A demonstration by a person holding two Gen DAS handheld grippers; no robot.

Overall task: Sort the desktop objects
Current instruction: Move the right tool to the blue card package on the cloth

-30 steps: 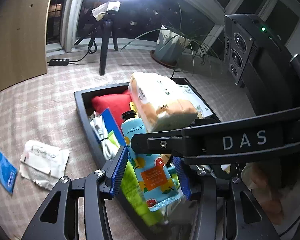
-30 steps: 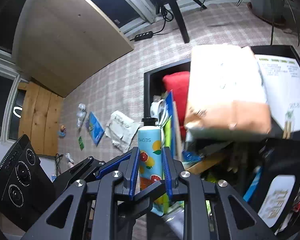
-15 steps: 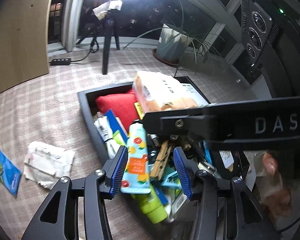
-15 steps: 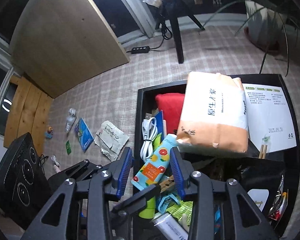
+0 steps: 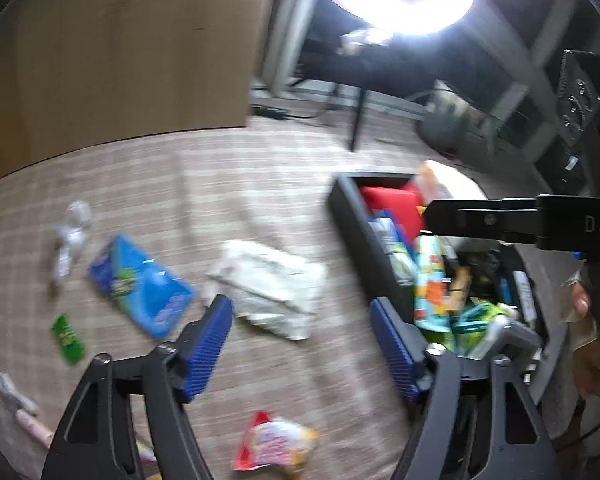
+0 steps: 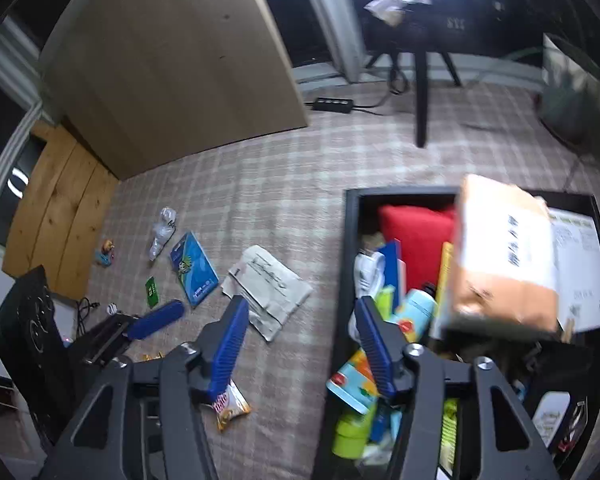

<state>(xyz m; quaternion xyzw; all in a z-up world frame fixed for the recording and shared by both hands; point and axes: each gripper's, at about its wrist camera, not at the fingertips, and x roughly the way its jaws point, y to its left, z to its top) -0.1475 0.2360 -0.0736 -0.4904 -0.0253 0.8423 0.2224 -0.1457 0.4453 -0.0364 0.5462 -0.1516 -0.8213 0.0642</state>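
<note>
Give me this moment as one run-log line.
left gripper: open, empty, jaws just widened | right gripper: open, empty, jaws just widened | fruit-print tube: in black bin | white wrapper: on cloth

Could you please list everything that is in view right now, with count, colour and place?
box: 1, black, right on the plaid cloth, full
tissue pack: 1, orange-white, atop the box's contents
red pouch: 1, red, box's far end
tube: 1, light blue with fruit print, lying in the box
paper sheet: 1, white, box's right side
crumpled wrapper: 1, white, on the cloth left of the box
blue packet: 1, blue, left of the wrapper
green card: 1, green, near the packet
snack bag: 1, red-yellow, near edge
left gripper: open, empty
right gripper: open, empty
</note>
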